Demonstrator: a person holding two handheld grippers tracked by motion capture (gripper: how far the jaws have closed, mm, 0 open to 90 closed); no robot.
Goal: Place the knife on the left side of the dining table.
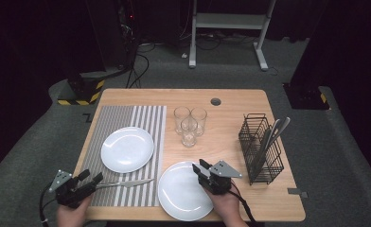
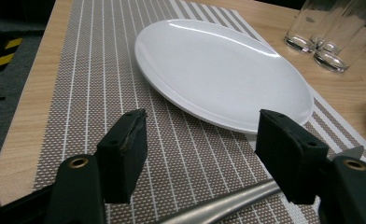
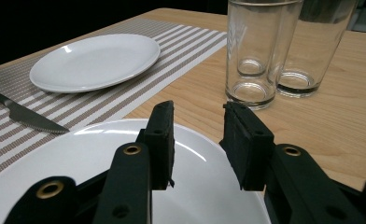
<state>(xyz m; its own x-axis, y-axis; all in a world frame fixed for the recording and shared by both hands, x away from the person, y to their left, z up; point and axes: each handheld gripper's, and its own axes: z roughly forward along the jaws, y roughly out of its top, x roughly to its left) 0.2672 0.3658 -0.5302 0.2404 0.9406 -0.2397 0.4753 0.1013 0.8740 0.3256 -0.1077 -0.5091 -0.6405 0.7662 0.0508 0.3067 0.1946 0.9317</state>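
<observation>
tabletop (image 1: 231,97): one, light wood, carries everything
placemat (image 1: 127,156): one, striped, on the left half
plates: two, white. far plate (image 1: 127,149) on the placemat, near plate (image 1: 183,191) on bare wood just right of it
rack (image 1: 260,147): one black wire basket at the right, cutlery standing in it, count unclear
glasses (image 1: 189,124): three, clear, upright, clustered mid-table
knife (image 1: 126,183): one, flat on the placemat's near edge, tip toward the near plate, handle between the left jaws
left gripper (image 1: 90,178): near left corner, low, pointing right; jaws released, straddling the handle, pads off it
right gripper (image 1: 199,169): over the near plate, pointing away; jaws part-open, nothing between them
</observation>
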